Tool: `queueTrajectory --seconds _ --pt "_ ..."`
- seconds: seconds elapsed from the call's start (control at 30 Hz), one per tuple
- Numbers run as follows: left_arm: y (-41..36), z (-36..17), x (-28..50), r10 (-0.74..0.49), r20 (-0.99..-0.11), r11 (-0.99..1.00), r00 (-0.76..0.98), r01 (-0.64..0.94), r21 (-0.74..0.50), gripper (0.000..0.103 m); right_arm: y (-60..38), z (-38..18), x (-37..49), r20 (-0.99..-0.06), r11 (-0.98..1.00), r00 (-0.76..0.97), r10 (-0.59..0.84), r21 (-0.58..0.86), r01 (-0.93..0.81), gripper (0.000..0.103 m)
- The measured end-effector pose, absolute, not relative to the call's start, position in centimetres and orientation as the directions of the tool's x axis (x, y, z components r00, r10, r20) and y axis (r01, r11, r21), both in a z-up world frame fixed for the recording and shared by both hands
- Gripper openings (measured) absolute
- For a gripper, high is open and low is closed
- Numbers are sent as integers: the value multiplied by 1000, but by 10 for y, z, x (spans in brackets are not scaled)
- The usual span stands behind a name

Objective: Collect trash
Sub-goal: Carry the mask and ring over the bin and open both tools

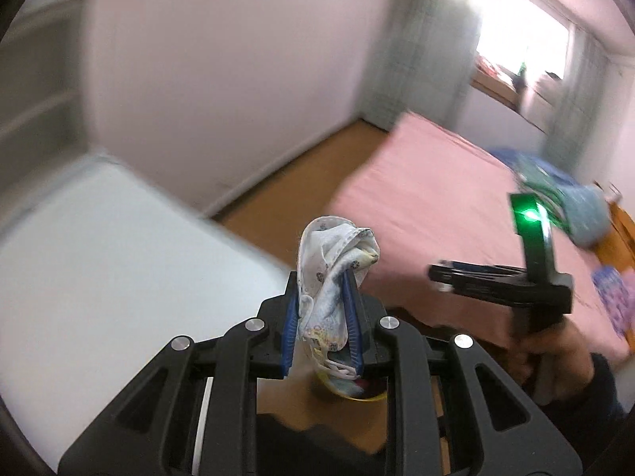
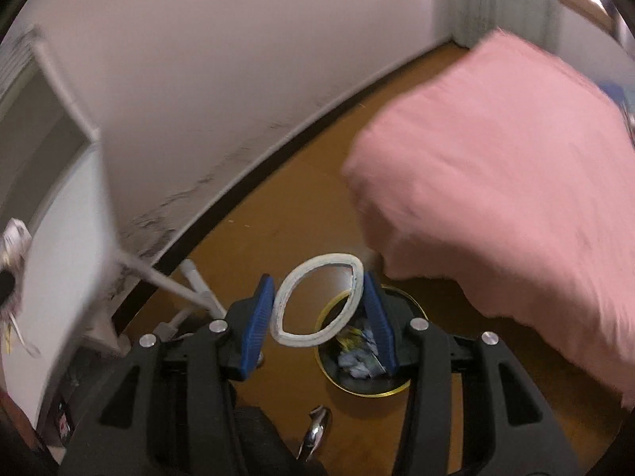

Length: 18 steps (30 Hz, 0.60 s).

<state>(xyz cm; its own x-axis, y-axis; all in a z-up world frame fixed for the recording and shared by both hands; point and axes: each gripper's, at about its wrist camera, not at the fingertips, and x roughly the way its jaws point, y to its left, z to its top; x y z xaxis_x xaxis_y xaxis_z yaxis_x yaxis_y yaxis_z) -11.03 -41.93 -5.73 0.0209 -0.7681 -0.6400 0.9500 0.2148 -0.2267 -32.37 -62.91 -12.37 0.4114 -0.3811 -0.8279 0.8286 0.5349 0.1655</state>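
**A:** Wooden floor runs under both your hands, so where does the load go?

**B:** Start at your right gripper. Its blue pads are clamped on a white ring, squeezing it into an oval. Directly below those fingertips sits the trash bin, dark with a yellow rim and with crumpled paper already inside. You look close to lined up there.

**A:** And my other hand?

**B:** Your left gripper has its pads pinched on a crumpled printed cloth, a wad that sticks out past the tips and hangs down behind them. In the left wrist view the bin shows only as a sliver of yellow rim just under the fingers, so I judge you are near it, not yet centred.

**A:** How should I release?

**B:** Bring each set of tips over the middle of the opening before letting go. The ring may spring round and bounce off the rim, so drop it low. The cloth could snag on a pad; open wide. Beyond your right fingers the pink bed overhangs close to the bin, so keep clear of it.
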Motion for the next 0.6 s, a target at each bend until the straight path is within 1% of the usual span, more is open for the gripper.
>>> queueTrajectory --seconds 0.17,0.3,0.43,0.6 --pt "-485 -117 -154 -698 -713 147 -68 961 -236 21 -659 -164 -350 -865 463 367 -341 185 867 46" --pt "-522 -170 -166 -616 -778 131 -125 957 -257 21 -679 -191 -362 -890 418 348 -295 208 884 46" --pt "-546 -203 -172 -562 -814 136 -147 954 -266 21 -690 -217 -366 -908 383 356 -222 254 888 46" --pt "-563 -221 -180 -536 -829 136 -159 953 -271 21 -688 -225 -368 -909 370 374 -183 289 883 47"
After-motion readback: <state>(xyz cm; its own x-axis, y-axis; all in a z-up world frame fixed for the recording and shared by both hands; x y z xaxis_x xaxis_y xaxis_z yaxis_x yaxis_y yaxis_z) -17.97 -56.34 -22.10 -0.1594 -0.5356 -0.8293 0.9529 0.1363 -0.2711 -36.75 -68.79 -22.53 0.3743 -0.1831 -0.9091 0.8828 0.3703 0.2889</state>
